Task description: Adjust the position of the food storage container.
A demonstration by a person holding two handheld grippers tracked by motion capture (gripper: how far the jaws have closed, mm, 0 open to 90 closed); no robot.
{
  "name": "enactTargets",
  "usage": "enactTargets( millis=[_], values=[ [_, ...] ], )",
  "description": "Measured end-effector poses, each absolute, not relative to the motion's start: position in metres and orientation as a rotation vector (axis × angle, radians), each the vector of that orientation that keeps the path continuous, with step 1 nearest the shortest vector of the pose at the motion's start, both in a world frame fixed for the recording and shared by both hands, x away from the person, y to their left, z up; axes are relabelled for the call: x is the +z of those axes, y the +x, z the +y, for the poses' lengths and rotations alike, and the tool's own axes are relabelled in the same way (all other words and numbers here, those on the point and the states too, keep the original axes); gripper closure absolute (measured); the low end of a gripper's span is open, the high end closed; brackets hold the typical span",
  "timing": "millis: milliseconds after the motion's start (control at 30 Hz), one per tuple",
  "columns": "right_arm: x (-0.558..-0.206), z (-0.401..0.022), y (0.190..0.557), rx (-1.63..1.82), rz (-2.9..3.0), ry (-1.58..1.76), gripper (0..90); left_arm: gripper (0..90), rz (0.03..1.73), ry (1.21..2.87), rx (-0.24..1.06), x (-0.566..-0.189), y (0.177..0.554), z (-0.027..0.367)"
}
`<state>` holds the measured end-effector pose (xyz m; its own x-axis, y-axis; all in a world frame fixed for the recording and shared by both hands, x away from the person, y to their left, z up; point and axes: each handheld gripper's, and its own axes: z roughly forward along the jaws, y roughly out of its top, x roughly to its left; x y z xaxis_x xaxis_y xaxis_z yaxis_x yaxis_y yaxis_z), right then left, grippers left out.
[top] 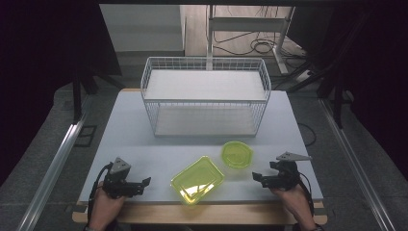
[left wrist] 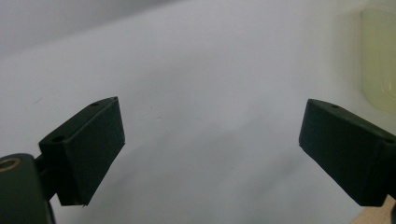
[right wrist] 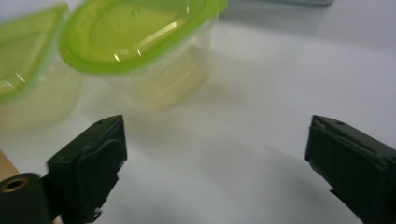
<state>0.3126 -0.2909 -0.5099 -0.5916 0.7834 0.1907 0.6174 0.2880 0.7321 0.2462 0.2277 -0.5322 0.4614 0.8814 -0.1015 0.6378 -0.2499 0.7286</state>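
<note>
High view: left gripper (top: 144, 182) and right gripper (top: 256, 178), both released, flank lidded containers (top: 197, 180) at lower centre, likely ready to reach.

Left gripper (left wrist: 212, 154): two black jaws at lower left and lower right, wide apart, nothing between. White table (left wrist: 201, 70) behind. Blurred yellow-green container (left wrist: 380, 60) at upper right edge.
</note>
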Motion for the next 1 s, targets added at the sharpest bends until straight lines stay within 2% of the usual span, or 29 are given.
enactTargets(
  millis=[267,700,733,833,933,967,1000],
  values=[
    [-0.505,-0.291,0.314,1.130,2.374,1.264,21.5,4.9,1.248,2.007,0.436,-0.533,0.246,0.224],
    [-0.496,-0.288,0.314,1.101,2.388,1.228,36.6,4.4,1.204,2.024,0.478,-0.537,0.247,0.223],
    [-0.494,-0.288,0.314,1.101,2.382,1.225,40.4,4.3,1.195,2.022,0.485,-0.537,0.247,0.222],
    [-0.490,-0.288,0.314,1.112,2.377,1.224,44.4,4.3,1.189,2.024,0.490,-0.537,0.247,0.222],
    [-0.484,-0.285,0.316,1.106,2.402,1.207,55.6,4.3,1.188,2.031,0.488,-0.537,0.248,0.222],
    [-0.484,-0.285,0.316,1.106,2.402,1.207,55.6,4.3,1.187,2.033,0.488,-0.538,0.248,0.221],
    [-0.482,-0.281,0.317,1.089,2.422,1.192,62.0,4.3,1.186,2.034,0.488,-0.538,0.248,0.221]
  ],
)
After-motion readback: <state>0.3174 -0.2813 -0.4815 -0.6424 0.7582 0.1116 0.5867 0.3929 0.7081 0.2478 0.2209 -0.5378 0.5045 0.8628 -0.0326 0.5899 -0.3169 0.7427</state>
